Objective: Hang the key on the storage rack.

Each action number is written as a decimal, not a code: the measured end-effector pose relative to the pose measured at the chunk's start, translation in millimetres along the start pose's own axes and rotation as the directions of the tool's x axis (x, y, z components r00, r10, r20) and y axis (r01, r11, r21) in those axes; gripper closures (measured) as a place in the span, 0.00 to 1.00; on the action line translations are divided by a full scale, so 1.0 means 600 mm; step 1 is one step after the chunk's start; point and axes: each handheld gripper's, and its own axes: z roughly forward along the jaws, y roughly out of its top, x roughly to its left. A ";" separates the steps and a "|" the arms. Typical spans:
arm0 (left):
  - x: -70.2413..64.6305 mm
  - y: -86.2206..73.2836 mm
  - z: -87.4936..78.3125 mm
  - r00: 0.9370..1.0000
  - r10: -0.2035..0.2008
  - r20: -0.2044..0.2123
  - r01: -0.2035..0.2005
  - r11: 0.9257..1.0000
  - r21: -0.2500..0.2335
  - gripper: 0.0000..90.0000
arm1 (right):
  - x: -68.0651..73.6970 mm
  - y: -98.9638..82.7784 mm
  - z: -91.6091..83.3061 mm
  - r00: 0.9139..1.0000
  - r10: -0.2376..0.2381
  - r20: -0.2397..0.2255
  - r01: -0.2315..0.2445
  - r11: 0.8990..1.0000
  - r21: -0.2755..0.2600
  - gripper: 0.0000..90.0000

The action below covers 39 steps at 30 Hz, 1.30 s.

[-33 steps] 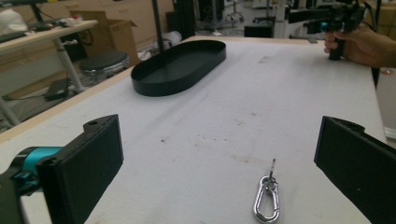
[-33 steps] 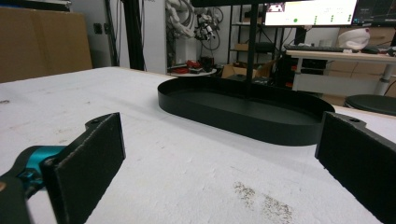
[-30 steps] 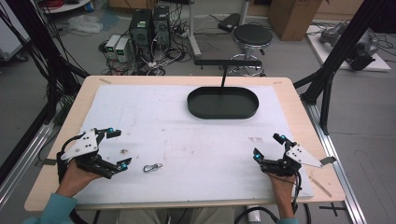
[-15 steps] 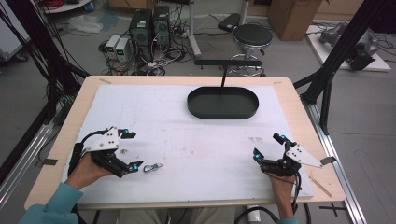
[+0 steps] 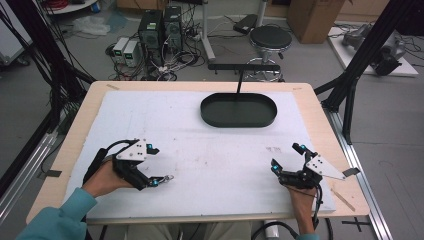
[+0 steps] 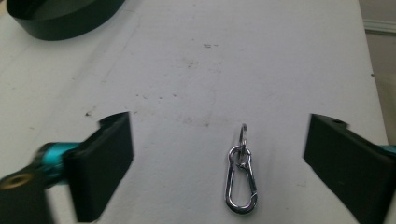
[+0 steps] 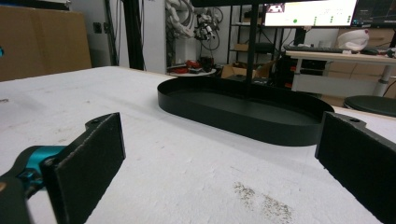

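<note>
A small silver carabiner [image 6: 241,184] with a key ring lies flat on the white mat [image 5: 220,160]. It sits between the jaws of my left gripper [image 6: 220,154], nearer the right jaw, and neither pad touches it. Those jaws have just been closing a little and still stand wide. In the high view the carabiner [image 5: 169,177] lies at the lower fingertip of the left gripper [image 5: 155,166], at the mat's front left. My right gripper [image 5: 286,155] rests open at the front right with nothing between its fingers. The right gripper [image 7: 224,154] faces the black oval tray [image 7: 243,112].
The black oval tray [image 5: 239,108] stands empty at the back centre of the mat, also seen in the left gripper view [image 6: 60,18]. A black T-shaped stand [image 5: 243,67] rises behind it. A wooden table edge [image 5: 80,125] borders the mat. A stool [image 5: 270,38] and computers stand on the floor beyond.
My left gripper has moved right across the mat to the carabiner, which now lies between its jaws. The right gripper has stayed where it was.
</note>
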 end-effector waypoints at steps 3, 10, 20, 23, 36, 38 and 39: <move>-0.001 0.003 0.008 1.000 -0.002 0.010 0.002 1.000 0.012 0.16 | 0.000 0.000 0.000 1.000 -0.001 0.000 0.001 1.000 0.000 0.01; 0.000 0.003 0.022 0.999 -0.003 0.041 0.001 0.999 0.050 0.16 | 0.000 0.000 0.000 1.000 -0.003 -0.001 0.003 1.000 -0.001 0.01; -0.001 0.005 0.039 0.995 0.003 0.099 -0.014 0.994 0.107 0.33 | 0.001 0.000 -0.001 1.000 0.005 0.001 -0.005 1.000 0.002 0.01; 0.000 0.005 0.042 0.994 0.005 0.112 -0.019 0.992 0.124 0.41 | 0.001 0.000 -0.001 1.000 0.005 0.000 -0.005 1.000 0.001 0.01; -0.001 0.002 0.051 0.992 -0.003 0.124 -0.018 0.985 0.172 0.65 | -0.001 0.000 -0.001 1.000 -0.002 0.000 0.002 1.000 -0.001 0.01; -0.001 0.002 0.051 0.992 -0.005 0.126 -0.017 0.985 0.174 0.68 | 0.000 0.000 -0.001 1.000 -0.003 0.001 0.003 1.000 -0.002 0.01; -0.002 0.002 0.052 0.991 0.006 0.130 -0.030 0.984 0.178 0.70 | 0.000 0.000 -0.001 1.000 -0.002 0.001 0.002 1.000 -0.002 0.01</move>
